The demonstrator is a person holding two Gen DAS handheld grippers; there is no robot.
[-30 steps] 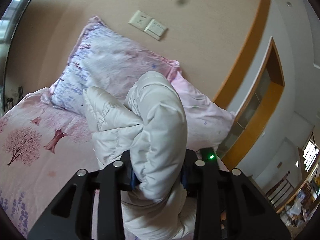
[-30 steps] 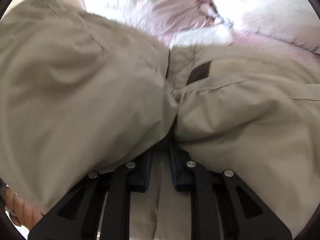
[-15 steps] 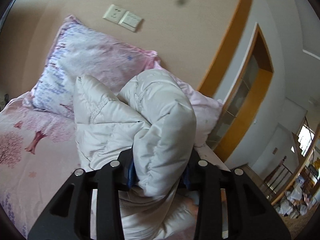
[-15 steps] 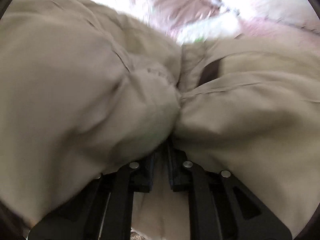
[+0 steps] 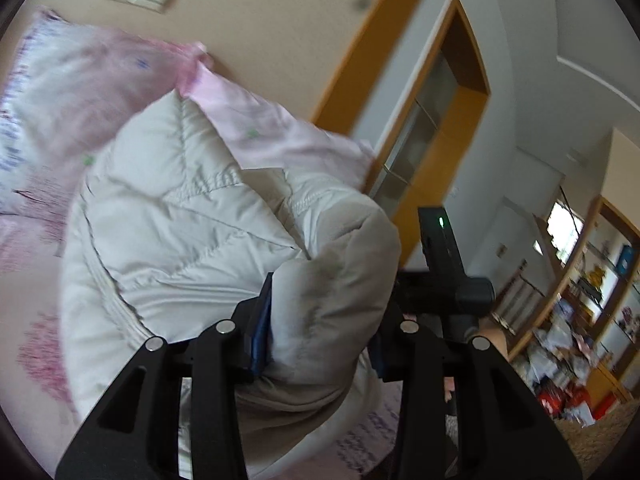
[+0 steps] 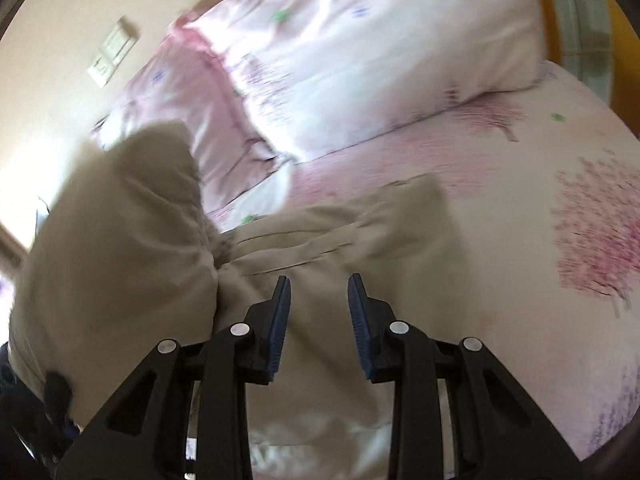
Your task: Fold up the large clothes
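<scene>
Between the left gripper [image 5: 324, 320] fingers sits a fat roll of the padded jacket [image 5: 176, 240], pale quilted cloth bulging up past the blue pads, and the jaws are easing apart around it while the cloth still fills the gap. Ahead of those fingers the rest of the garment is heaped on the bed [image 5: 36, 344], just short of the pink pillows [image 5: 280, 136]. Over on the right gripper [image 6: 318, 312], the jaws are opening too, standing narrow with nothing pinched between them; the jacket's beige side lies under and beyond the tips, one puffy lump rising to the left of them.

Risk now: with both sets of jaws letting go together, that springy filling may push the fold open and the roll could slump sideways. If the left pads drag on the cloth as they pull away, they could tug the layer out of place.

Hard to read: both views are smeared by motion, the garment's hem, sleeves and collar can't be told apart, and its near edge is hidden beneath the gripper frames.
</scene>
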